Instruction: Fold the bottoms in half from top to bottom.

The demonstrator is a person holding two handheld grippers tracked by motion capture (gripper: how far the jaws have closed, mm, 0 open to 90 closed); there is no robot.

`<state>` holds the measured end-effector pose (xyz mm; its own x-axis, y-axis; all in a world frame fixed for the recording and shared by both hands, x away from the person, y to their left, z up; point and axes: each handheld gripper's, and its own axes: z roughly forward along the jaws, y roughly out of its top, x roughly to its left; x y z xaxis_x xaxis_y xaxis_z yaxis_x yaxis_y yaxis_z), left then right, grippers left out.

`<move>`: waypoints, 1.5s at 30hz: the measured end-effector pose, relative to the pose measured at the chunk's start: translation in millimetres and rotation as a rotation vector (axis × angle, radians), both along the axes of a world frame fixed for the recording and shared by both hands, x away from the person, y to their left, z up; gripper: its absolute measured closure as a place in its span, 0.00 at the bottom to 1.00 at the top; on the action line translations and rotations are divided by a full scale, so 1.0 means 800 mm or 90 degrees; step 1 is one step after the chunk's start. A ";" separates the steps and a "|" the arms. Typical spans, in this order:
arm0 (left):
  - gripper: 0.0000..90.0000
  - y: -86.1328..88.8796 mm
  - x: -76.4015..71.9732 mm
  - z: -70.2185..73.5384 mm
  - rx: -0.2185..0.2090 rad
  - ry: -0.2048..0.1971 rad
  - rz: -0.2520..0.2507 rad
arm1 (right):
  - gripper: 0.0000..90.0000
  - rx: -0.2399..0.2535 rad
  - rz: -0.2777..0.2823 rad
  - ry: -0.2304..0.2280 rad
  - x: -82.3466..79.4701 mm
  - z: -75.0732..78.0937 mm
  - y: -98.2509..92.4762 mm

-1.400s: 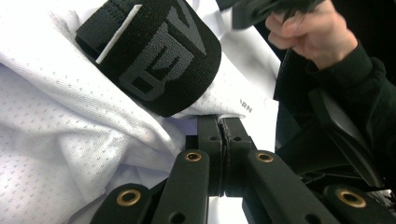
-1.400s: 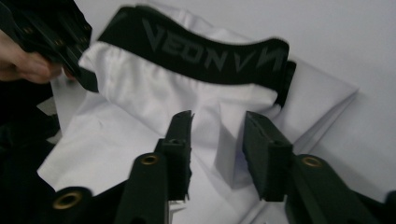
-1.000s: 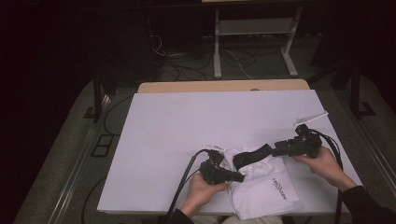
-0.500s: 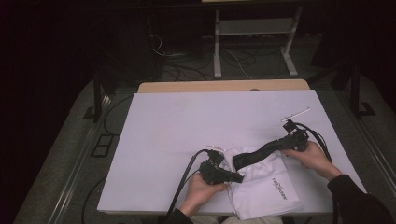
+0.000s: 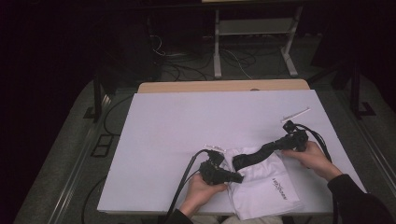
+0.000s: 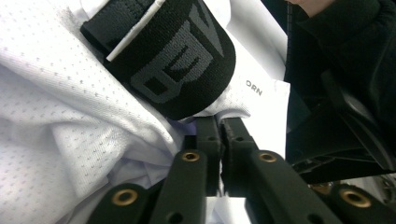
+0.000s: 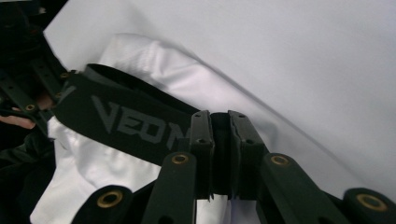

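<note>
Right gripper view shows right tool (image 7: 219, 154) clenched on the lettered waistband (image 7: 126, 123), seemingly pinching it.

White table top (image 5: 177, 126) with a tan wooden strip (image 5: 224, 86) along its far edge. Small white stick (image 5: 295, 114) lies near far right corner. Beyond the table: white metal stand (image 5: 254, 28), loose cables (image 5: 187, 63) on dark floor.

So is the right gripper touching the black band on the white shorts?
Touching. In the right gripper view, the right gripper has its jaws pinched shut on the black waistband of the white shorts.
</note>
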<state>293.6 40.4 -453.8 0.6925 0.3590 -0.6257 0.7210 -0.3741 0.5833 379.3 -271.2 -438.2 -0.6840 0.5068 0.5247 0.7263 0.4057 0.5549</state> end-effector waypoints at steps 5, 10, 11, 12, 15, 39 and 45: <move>0.80 0.004 -0.001 0.005 0.011 -0.027 0.010 | 0.90 0.014 0.009 -0.010 -0.006 0.007 -0.004; 0.62 0.010 -0.003 0.014 0.016 -0.046 0.025 | 0.90 0.029 0.012 -0.028 -0.018 0.014 -0.009; 0.61 0.013 -0.004 0.018 0.021 -0.057 0.036 | 0.90 0.030 0.011 -0.028 -0.019 0.015 -0.010; 0.60 0.013 -0.004 0.018 0.021 -0.057 0.036 | 0.90 0.030 0.011 -0.028 -0.019 0.015 -0.010; 0.54 0.020 -0.005 0.030 0.019 -0.085 0.059 | 0.90 0.044 0.012 -0.032 -0.025 0.019 -0.014; 0.30 0.027 0.034 0.074 -0.026 -0.157 0.090 | 0.90 0.096 0.043 -0.035 -0.073 0.021 -0.032; 0.23 0.041 0.052 0.071 -0.030 -0.165 0.110 | 0.89 0.097 0.068 -0.039 -0.081 0.022 -0.034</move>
<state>335.6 73.4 -396.8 0.7627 0.4595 -0.4552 0.5965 -0.2276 0.7697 314.4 -298.3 -420.4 -0.7628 0.3478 0.5451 0.6463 0.3862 0.6581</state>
